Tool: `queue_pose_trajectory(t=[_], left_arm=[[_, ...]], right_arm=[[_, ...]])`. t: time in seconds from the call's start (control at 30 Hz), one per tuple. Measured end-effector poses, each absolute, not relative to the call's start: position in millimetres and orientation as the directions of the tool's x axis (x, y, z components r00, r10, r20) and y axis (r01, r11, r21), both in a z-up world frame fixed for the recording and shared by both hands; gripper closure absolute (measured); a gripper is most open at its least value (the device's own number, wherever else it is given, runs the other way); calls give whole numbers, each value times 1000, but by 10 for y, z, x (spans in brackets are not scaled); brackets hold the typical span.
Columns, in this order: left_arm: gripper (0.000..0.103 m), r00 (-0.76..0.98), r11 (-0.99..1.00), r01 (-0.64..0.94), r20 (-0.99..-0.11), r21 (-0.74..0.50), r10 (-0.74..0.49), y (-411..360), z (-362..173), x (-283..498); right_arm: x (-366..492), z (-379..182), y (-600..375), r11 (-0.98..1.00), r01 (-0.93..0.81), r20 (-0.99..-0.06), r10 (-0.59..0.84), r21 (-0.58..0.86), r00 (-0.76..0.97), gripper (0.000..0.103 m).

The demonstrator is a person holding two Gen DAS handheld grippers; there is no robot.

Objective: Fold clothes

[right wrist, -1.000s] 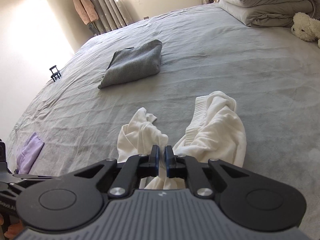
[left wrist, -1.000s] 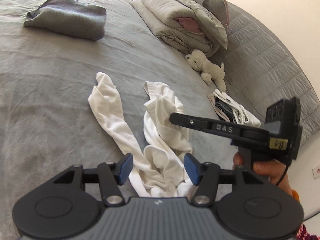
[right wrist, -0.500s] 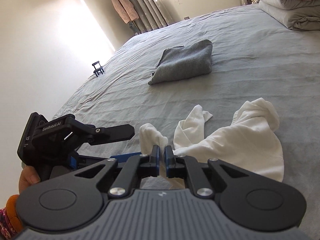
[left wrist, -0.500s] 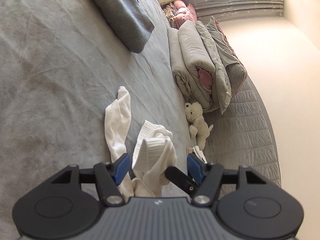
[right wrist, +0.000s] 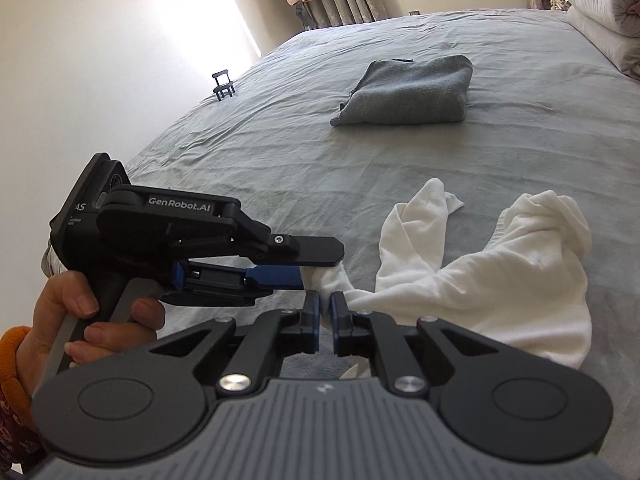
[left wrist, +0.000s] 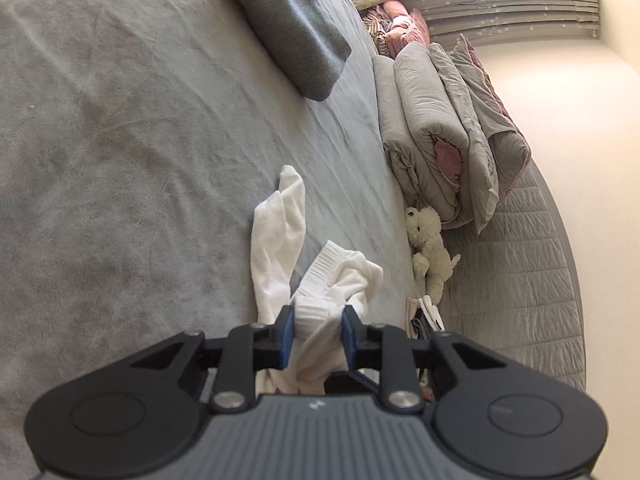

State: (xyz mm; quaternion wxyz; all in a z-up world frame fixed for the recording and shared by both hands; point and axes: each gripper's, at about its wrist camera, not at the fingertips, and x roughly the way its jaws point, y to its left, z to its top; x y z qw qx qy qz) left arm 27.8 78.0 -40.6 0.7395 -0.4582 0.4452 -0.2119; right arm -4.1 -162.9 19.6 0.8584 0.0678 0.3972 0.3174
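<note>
Now the left tongs (left wrist: 318, 332) have just closed onto the white garment (right wrist: 500, 280) on the bed (left wrist: 120, 160); right tongs (right wrist: 325, 322) pinch it too — folded grey sweater (right wrist: 408, 96) and teddy bear (left wrist: 428, 248) lie apart.

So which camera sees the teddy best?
The left wrist view. The teddy lies whole and unblocked there, on the bed's edge, just below the rolled quilt. The right wrist view doesn't show the teddy at all; it looks toward the grey folded top instead.
</note>
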Motion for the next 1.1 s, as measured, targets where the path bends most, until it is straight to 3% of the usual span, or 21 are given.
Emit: queue_pose_trajectory(t=[0.17,0.3,0.5,0.67,0.77,0.9,1.0,1.1], left_arm=[[80,574,625,12,-507,-780,-643,735,-194,177],[80,600,703,137,-506,-698,-620,693,-44,33],[81,555,760,370,-529,-534,-642,372,-16,-235],[81,473,720,492,-543,-490,-693,137,-108,-379],[81,432,688,548,-543,-476,-720,15,-148,-441],[81,392,626,634,-510,-453,-766,-126,-133,-509],[81,371,598,690,-510,-408,-776,-264,-120,-545],[81,362,592,699,-515,-402,-777,-285,-136,-537]], right_arm=[[42,215,-1735,831,-434,-652,547,349,524,86],[185,249,-1822,870,-360,-658,491,337,571,62],[471,111,-1866,904,-238,-709,427,355,561,62],[553,-83,-1997,927,-131,-757,363,351,543,62],[565,-97,-2032,922,-114,-755,369,369,543,60],[572,-90,-1995,915,-122,-750,388,385,535,50],[575,-111,-1907,927,-155,-766,370,341,526,50],[570,-167,-1837,947,-190,-797,322,260,511,64]])
